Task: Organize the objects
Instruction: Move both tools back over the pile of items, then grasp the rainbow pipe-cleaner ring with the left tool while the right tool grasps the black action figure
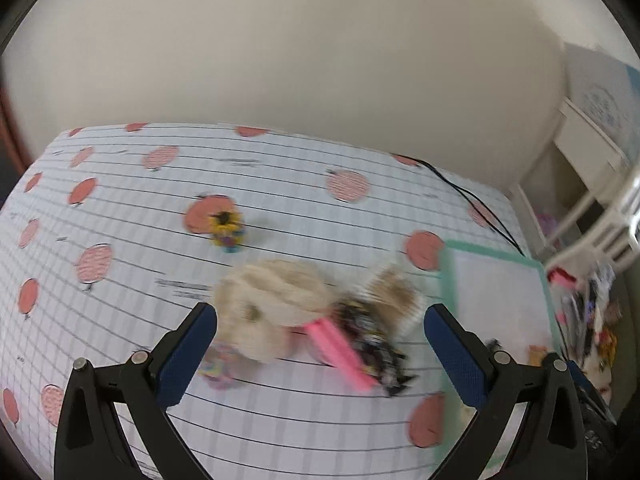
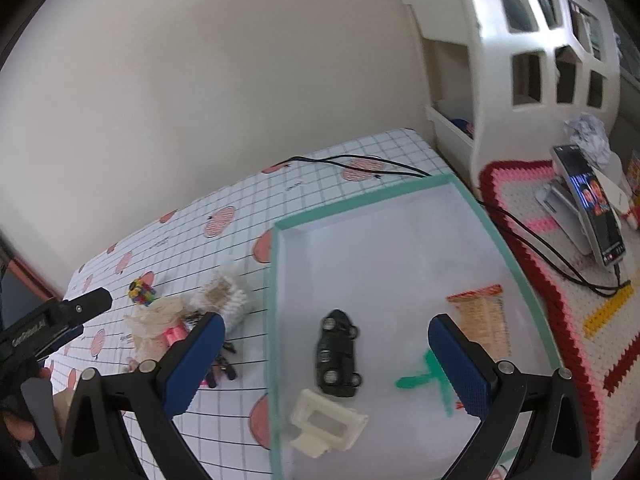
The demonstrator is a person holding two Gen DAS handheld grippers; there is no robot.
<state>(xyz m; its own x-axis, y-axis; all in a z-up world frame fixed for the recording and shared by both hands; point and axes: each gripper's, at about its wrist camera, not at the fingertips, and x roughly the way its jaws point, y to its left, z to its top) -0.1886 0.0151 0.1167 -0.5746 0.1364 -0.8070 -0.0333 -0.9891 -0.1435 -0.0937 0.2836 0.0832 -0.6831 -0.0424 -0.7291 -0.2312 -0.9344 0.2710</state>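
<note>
Directly ahead of the wide-open, empty left gripper [image 1: 320,344], nearer than the open right gripper [image 2: 326,354]: cream fluffy plush-and-pink-strip toy heap [image 1: 280,304], left of the teal-rimmed white tray [image 2: 274,280].

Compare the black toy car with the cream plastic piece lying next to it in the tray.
The black toy car is dark and glossy; the cream plastic piece is pale and matte. The car lies belly-up, wheels showing; the cream piece is a boxy frame with a rectangular opening. Both lie inside the green-rimmed tray, ungripped.
</note>
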